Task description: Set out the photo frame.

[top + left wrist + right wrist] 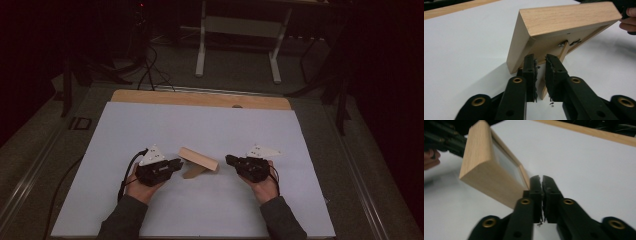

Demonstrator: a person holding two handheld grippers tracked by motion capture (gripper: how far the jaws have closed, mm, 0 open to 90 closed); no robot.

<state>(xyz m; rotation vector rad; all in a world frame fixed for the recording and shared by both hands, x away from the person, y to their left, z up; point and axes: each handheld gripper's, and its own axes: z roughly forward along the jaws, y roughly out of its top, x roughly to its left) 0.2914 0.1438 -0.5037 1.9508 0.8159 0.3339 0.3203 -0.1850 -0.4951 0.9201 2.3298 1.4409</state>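
A light wooden picture frame [199, 160] stands tilted on its fold-out back strut [554, 72] between the two grippers, on a white sheet [210, 125] covering the counter. The left gripper [176, 165], just beside the frame's rear, has its jaws nearly together around the strut, a small gap showing. The right gripper [228, 159], at the frame's opposite corner, is clenched on nothing.
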